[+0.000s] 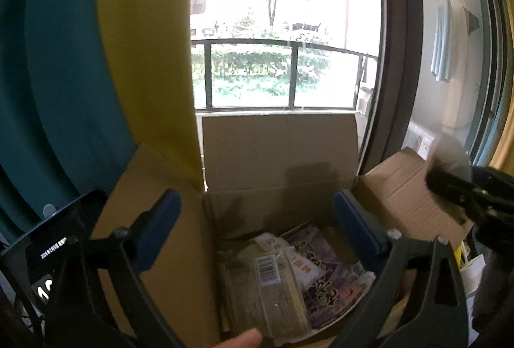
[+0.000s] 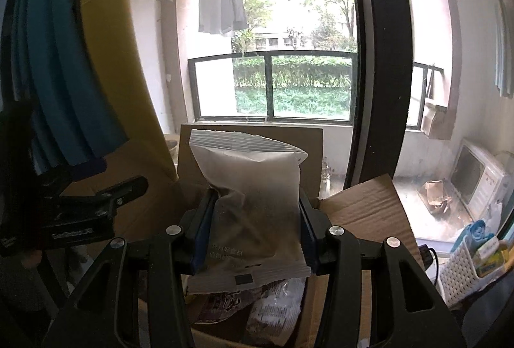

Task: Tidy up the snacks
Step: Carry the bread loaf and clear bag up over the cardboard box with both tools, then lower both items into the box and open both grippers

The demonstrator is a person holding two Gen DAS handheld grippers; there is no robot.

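matte grey pillow-shaped snack bag (image 2: 253, 203) pinched in right claw (image 2: 253, 239) over corrugated cardboard box (image 2: 363, 213).

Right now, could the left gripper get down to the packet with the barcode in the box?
Probably yes. The left gripper is open and empty above the open cardboard box, and the barcode packet lies on top with nothing over it.

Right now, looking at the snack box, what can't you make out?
- Left wrist view: cardboard box floor, covered by snack packets; their print is blurred.
- Right wrist view: packets below the held white pouch, hidden by it and the right gripper.
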